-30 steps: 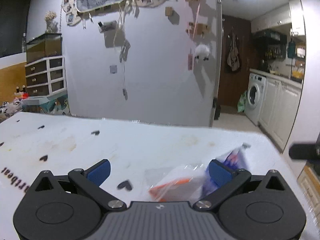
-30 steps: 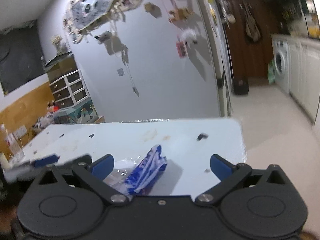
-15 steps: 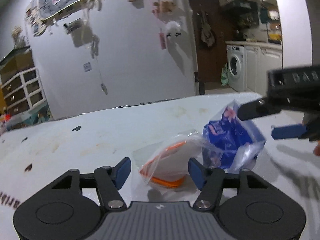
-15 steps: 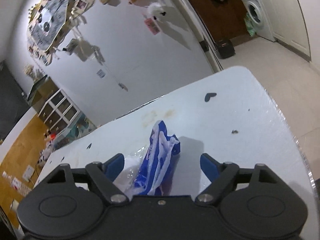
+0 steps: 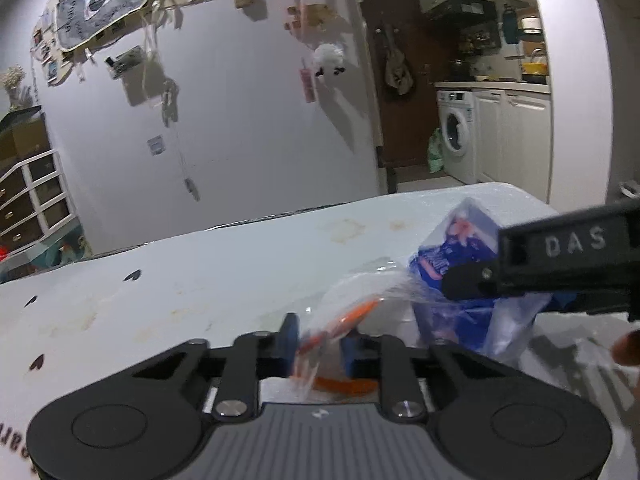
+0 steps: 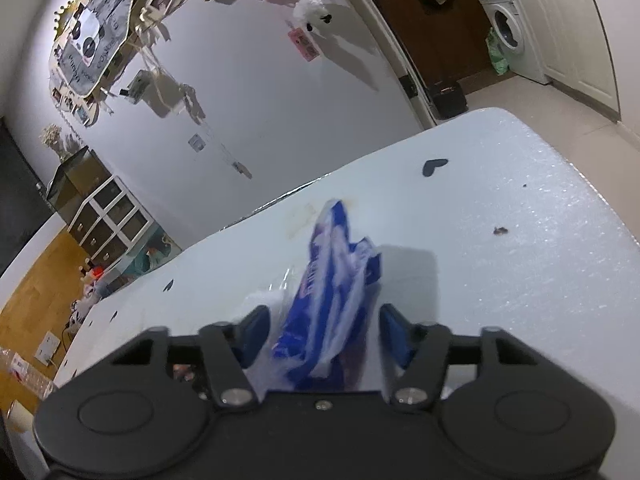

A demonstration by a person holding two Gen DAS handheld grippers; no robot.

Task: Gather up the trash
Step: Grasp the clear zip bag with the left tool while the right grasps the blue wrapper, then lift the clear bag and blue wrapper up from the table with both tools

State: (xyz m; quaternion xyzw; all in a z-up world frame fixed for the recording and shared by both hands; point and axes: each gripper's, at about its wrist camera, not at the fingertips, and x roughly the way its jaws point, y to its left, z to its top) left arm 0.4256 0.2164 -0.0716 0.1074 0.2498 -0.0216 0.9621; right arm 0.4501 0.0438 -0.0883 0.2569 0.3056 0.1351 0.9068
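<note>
Left tool (image 5: 318,344): blue pads closing in on a clear plastic bag with orange trim (image 5: 352,312), the film standing up between them and already pinched at its lower edge. Right tool (image 6: 324,330): jaws closing too, still apart, with a crumpled blue-and-white wrapper (image 6: 332,280) standing upright in the gap; left pad close against the wrapper, right pad clear of it with a sliver of table showing between. Seen from the left wrist view, the same right tool (image 5: 560,272) reaching in from the right edge as a black bar with white letters, laid across the blue-and-white wrapper (image 5: 460,256), which sits just beside and touching the clear bag. Both pieces of trash resting on the white table (image 5: 200,280), near its far right corner. Scattered over the table top: small dark heart shapes (image 6: 434,166), faint brownish stains (image 5: 344,230) and a few dark crumbs (image 6: 500,231). A fingertip (image 5: 626,346) showing at the right edge under the right tool. Beyond the table: a white wall hung with photos and a patterned cloth (image 6: 92,40), a fluffy white toy (image 5: 329,58) pinned higher up, a white drawer unit (image 6: 108,216) at the left, and a washing machine (image 5: 456,130) among white cabinets at the far right.
</note>
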